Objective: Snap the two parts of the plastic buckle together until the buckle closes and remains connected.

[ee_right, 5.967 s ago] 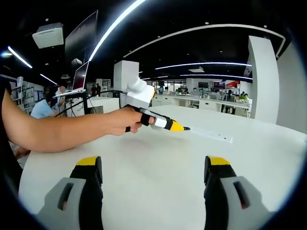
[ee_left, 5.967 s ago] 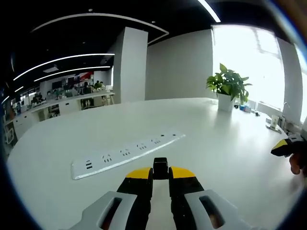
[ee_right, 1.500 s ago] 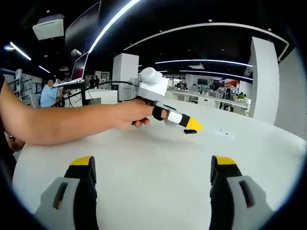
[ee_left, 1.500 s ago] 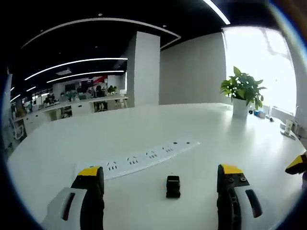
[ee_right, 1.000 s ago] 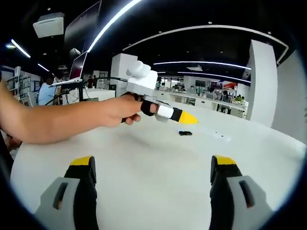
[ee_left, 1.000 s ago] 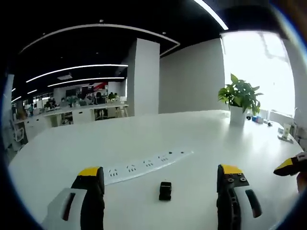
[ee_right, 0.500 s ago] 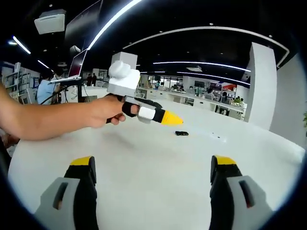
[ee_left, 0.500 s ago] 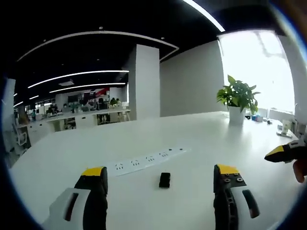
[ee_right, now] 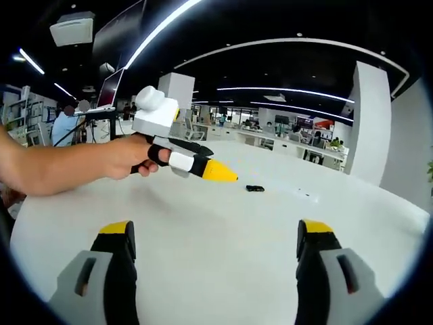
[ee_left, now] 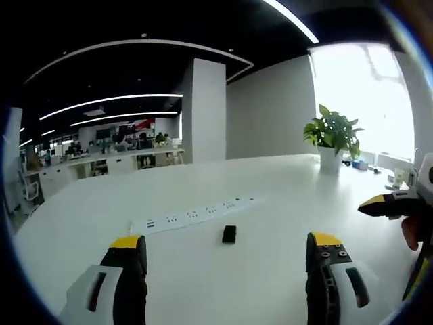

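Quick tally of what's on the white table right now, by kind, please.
Black buckle: 1
White power strip: 1
Potted plant: 1
Small items near the plant, too small to identify: not counted
Total: 3
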A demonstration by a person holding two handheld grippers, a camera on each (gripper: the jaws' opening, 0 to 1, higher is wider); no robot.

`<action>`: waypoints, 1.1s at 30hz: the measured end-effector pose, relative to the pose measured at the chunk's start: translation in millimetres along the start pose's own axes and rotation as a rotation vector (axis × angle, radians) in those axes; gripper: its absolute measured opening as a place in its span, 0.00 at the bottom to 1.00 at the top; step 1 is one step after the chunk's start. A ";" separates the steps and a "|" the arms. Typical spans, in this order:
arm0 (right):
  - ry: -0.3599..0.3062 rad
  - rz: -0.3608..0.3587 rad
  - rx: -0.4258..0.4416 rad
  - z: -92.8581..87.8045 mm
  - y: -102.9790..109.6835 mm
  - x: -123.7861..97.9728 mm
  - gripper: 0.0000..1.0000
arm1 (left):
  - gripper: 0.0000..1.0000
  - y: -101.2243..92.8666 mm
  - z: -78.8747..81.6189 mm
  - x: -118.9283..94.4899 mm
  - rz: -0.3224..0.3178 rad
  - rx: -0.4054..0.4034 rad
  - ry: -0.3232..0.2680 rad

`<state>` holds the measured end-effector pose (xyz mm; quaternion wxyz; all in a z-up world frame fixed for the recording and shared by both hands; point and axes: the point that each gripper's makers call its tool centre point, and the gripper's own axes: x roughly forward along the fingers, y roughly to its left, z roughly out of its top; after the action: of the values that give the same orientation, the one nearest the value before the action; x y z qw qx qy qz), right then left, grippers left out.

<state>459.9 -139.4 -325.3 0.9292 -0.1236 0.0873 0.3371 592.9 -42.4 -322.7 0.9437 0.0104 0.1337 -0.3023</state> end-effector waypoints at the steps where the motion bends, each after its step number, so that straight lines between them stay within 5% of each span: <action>1: -0.001 0.001 -0.002 0.0 0.0 0.0 0.99 | 0.99 -0.4 1.1 -2.1 0.000 0.004 -0.005; 33: -0.007 0.003 0.005 -1.5 -1.0 -1.0 1.00 | 0.99 -24.6 -9.2 -79.0 -0.035 0.030 -0.013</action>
<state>459.7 -141.2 -326.3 0.9293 -0.1199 0.0854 0.3389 514.8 -16.7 -309.6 0.9389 0.0201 0.1233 -0.3207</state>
